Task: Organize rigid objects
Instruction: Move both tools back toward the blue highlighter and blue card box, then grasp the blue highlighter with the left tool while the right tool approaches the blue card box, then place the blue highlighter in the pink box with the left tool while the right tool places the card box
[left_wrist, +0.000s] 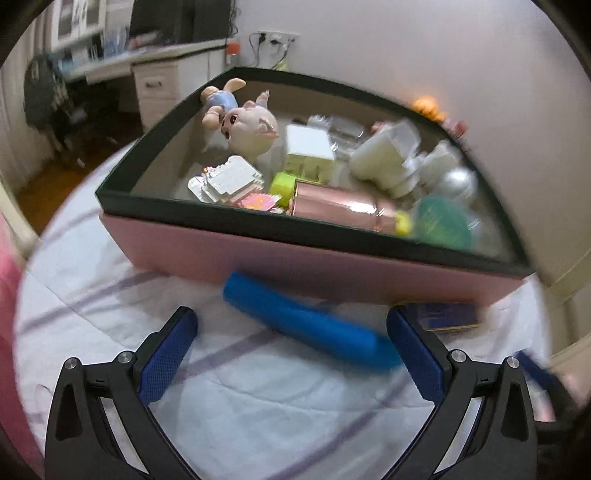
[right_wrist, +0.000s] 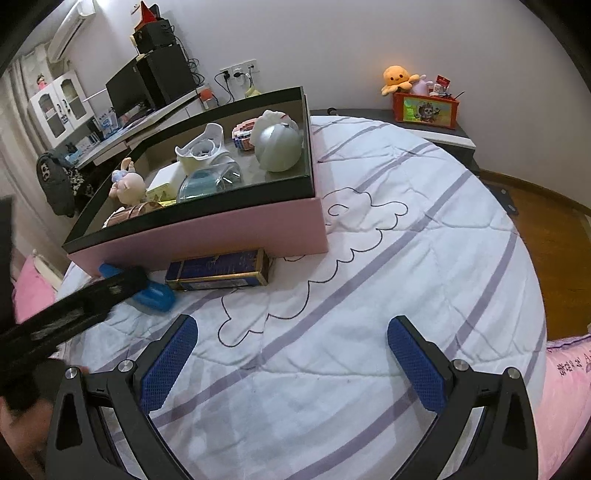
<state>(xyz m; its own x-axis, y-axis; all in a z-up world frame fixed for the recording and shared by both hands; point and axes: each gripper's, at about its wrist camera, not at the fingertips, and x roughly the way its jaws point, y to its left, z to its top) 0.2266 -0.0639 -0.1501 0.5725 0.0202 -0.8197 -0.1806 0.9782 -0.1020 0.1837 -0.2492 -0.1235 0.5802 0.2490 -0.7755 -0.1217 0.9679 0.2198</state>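
Jaws of both grippers wide, empty; blue cylinder (left_wrist: 310, 325), dark box (right_wrist: 218, 273) against pink bin (right_wrist: 207, 240).

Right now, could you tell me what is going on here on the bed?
A person is tidying toys into a pink box with a dark rim on a striped white quilt. The left gripper, open, approaches a blue cylinder lying before the box. The right gripper hovers open and empty. A dark blue gold-edged box remains outside.
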